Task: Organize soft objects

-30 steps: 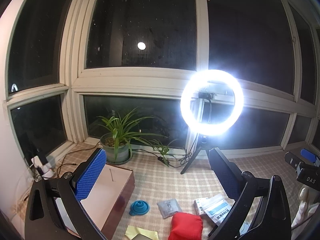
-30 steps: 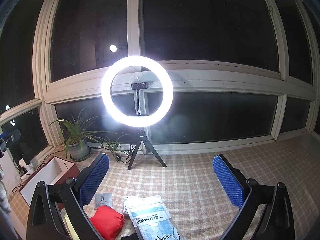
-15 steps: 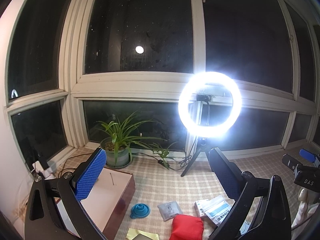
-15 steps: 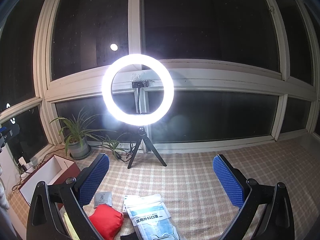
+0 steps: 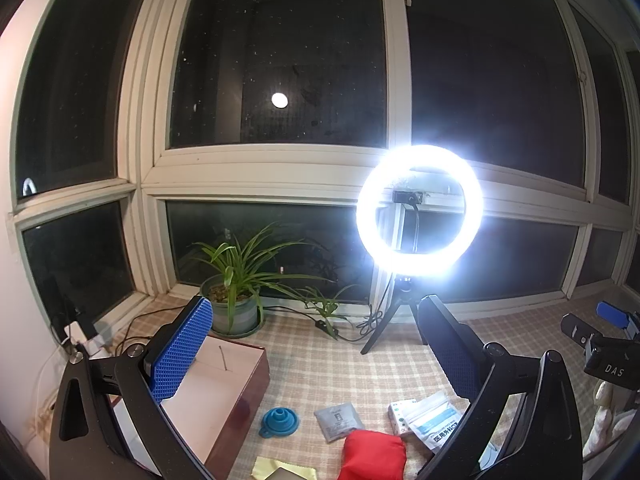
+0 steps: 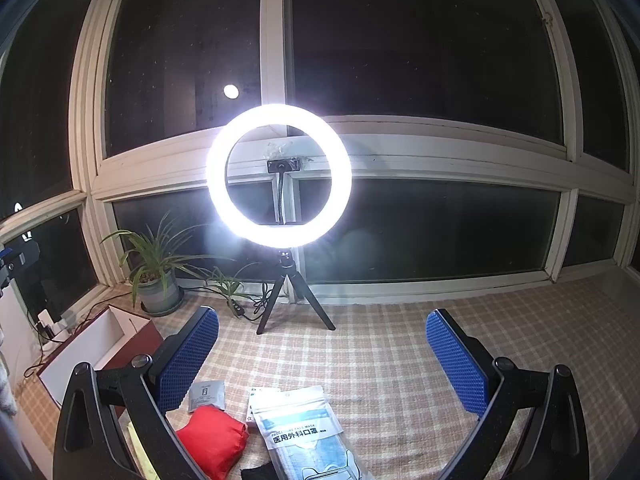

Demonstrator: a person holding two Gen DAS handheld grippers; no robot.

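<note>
Two grippers hover over a checked cloth (image 6: 392,360) before dark windows, where a lit ring light (image 6: 279,176) and a potted plant (image 5: 236,280) stand. On the cloth lie a red pouch (image 5: 374,456), a mask pack (image 6: 308,428), a grey sachet (image 5: 338,420), a blue funnel (image 5: 280,420) and an open box (image 5: 216,392). Left gripper (image 5: 320,360) and right gripper (image 6: 322,360) are both spread wide, holding nothing.
</note>
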